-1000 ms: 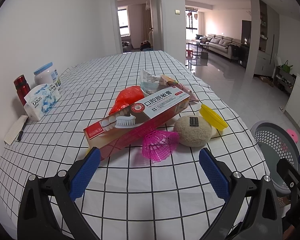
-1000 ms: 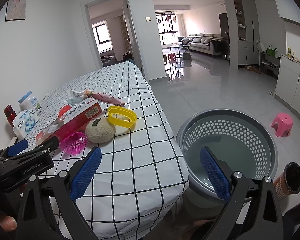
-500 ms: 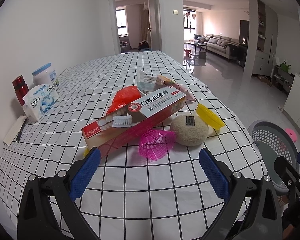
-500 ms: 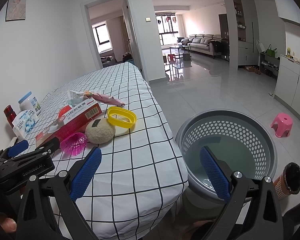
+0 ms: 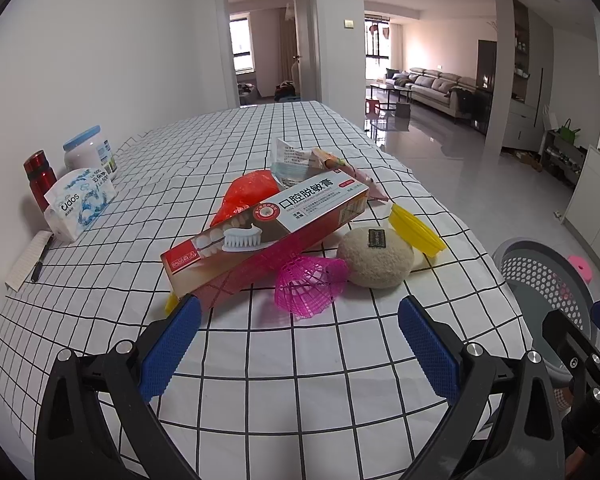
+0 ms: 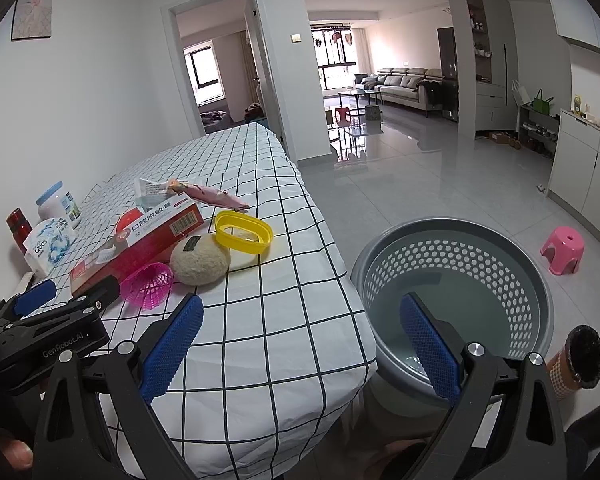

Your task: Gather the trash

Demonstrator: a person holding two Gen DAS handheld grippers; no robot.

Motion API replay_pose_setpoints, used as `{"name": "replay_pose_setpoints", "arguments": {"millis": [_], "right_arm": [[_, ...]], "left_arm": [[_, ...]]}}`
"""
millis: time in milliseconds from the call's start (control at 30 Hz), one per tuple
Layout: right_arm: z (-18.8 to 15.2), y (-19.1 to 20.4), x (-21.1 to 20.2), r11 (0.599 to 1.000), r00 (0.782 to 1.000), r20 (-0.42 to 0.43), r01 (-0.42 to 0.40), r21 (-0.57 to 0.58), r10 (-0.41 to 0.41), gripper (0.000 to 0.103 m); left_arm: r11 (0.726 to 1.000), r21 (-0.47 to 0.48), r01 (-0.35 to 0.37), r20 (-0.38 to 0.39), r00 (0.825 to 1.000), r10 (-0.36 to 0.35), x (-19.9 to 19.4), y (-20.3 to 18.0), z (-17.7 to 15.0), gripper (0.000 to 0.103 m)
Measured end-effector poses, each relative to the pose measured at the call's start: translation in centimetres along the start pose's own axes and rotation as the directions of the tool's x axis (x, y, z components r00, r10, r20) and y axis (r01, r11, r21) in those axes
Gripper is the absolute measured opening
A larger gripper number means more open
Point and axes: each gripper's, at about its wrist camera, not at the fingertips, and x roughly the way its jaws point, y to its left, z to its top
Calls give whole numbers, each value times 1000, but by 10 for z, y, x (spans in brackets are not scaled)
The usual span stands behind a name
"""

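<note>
A pile of trash lies on the checked table [image 5: 260, 380]: a red toothpaste box [image 5: 268, 228], a pink mesh cup [image 5: 310, 284], a beige round sponge [image 5: 376, 254], a yellow ring lid [image 5: 416, 226], a red bag [image 5: 248, 196] and wrappers [image 5: 300, 160]. My left gripper [image 5: 298, 350] is open and empty, just short of the pink cup. My right gripper [image 6: 300, 350] is open and empty, over the table's right edge beside the grey perforated basket [image 6: 456, 292] on the floor. The pile also shows in the right wrist view, with the box [image 6: 140, 242].
At the table's left edge stand a red bottle [image 5: 40, 174], a white jar [image 5: 90, 152], a tissue pack [image 5: 78, 204] and a notepad with a pen [image 5: 32, 256]. A pink stool [image 6: 562, 250] and a brown cup [image 6: 578, 362] are on the floor near the basket.
My left gripper has drawn slightly back from the pile, which sits a little higher in its view. The right gripper has barely moved. Both stay open.
</note>
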Motion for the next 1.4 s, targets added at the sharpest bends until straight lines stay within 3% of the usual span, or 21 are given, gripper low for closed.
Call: {"name": "replay_pose_setpoints", "arguments": {"millis": [1400], "right_arm": [[-3,1,5,1000,1000,-10,-15,3,15,94]], "left_arm": [[1000,-19,-2,-17,1000,2,5,9,-5,97]]}}
